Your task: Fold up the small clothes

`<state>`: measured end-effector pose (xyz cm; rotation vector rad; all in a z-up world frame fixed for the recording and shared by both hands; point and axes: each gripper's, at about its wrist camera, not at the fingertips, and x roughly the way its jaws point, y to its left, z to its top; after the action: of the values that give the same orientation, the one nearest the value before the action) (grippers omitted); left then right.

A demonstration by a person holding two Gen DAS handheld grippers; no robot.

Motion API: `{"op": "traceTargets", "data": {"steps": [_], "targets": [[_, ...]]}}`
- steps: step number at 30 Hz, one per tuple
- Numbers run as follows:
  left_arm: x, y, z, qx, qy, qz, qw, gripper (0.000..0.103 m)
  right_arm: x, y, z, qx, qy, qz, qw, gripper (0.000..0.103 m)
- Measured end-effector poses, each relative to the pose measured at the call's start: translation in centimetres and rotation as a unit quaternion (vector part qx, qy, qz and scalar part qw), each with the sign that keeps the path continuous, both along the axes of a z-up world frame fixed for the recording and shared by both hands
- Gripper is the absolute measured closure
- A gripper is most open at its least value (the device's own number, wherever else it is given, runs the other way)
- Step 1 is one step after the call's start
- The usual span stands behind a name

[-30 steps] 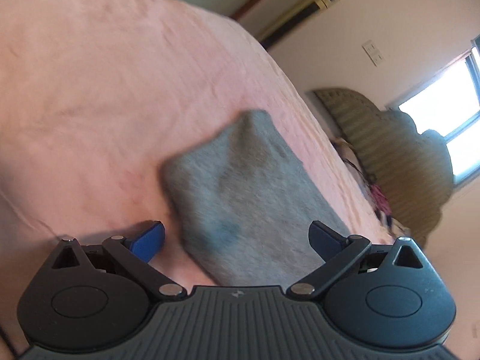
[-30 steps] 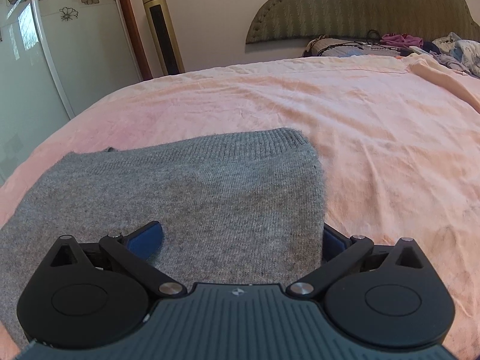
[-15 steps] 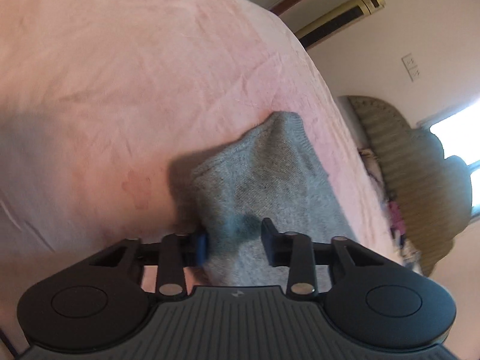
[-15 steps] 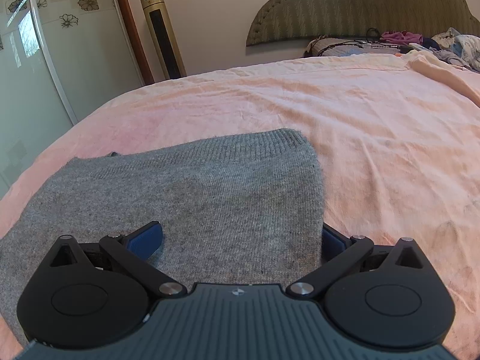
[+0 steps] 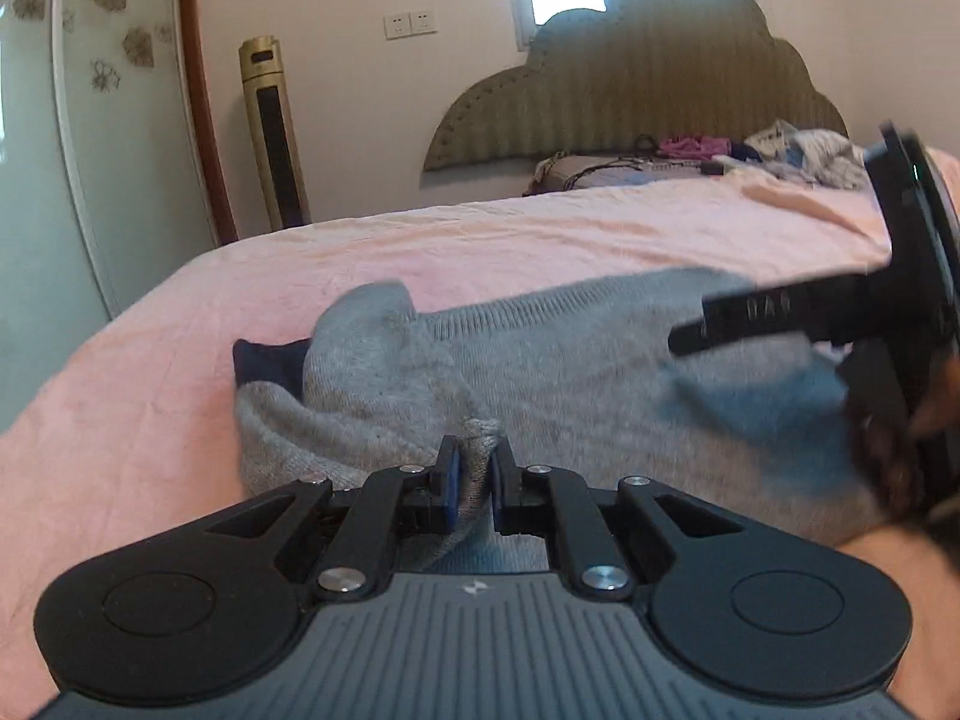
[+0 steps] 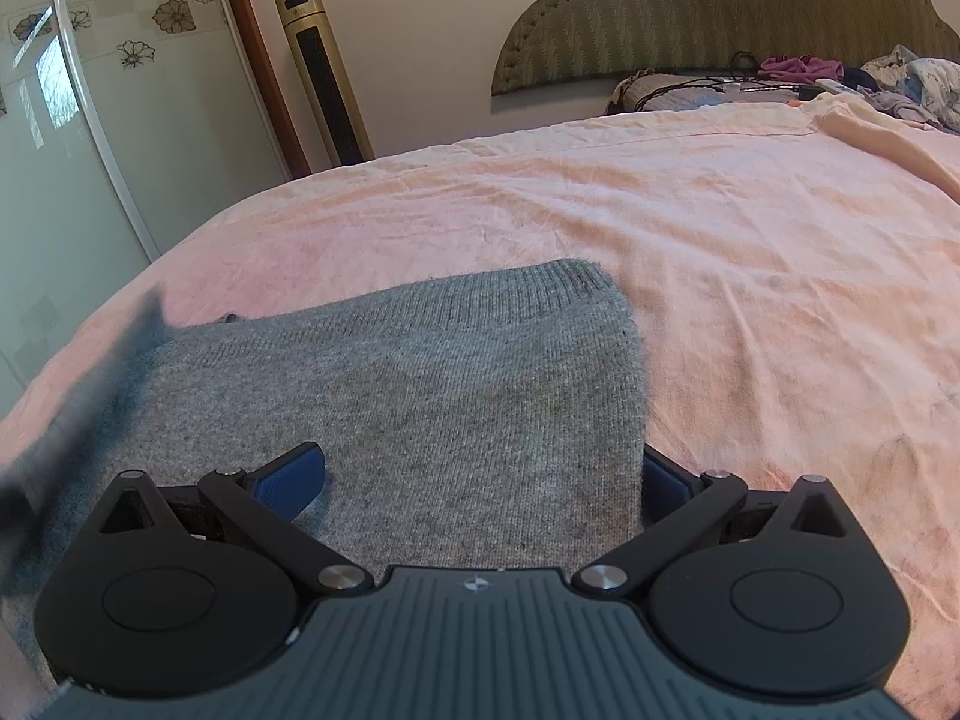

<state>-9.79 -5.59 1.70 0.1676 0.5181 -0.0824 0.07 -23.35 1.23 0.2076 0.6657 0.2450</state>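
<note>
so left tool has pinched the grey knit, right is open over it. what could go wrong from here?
1. The left tool, whose jaws have just been closing, holds only a small bunched bit of the grey sweater; a pull may slip it out.
2. The right tool is open with one finger under the sweater's edge; lifting the left side alone may drag the knit askew.
3. A dark blue piece shows under the bunched corner and could get folded in crooked.

sweater (image 6: 420, 396): we see grey knitted cloth, matt and fuzzy, with a ribbed hem at 12 o'clock.
bedsheet (image 6: 720, 276): we see pink woven cloth, matt and creased.
left gripper (image 5: 474, 480): we see matt black plastic, blue textured pads, shiny metal pivots.
headboard (image 5: 648, 78): we see ribbed upholstery cloth.
</note>
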Motion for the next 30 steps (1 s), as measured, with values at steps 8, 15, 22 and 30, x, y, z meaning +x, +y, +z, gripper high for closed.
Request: {"op": "traceTargets", "data": {"steps": [8,15,22,30], "targets": [[-1.3,1.4,-0.1,-0.008,0.003,0.013,0.9999,0.093,1.1,1.1,2.5,0.122,0.053,0.033,0.991,0.000],[-2.2,1.4,0.2,0.030,-0.033,0.033,0.9985,0.093,3.5,7.8,7.3,0.083,0.052,0.126,0.987,0.000],[-1.3,4.5,-0.1,-0.015,-0.009,0.089,0.9959,0.089,2.5,6.8,5.3,-0.024,0.069,0.087,0.994,0.000],[-1.7,7.4,0.2,-0.046,-0.006,0.146,0.9881,0.086,-2.1,4.9,5.7,-0.031,-0.005,0.057,0.998,0.000]]}}
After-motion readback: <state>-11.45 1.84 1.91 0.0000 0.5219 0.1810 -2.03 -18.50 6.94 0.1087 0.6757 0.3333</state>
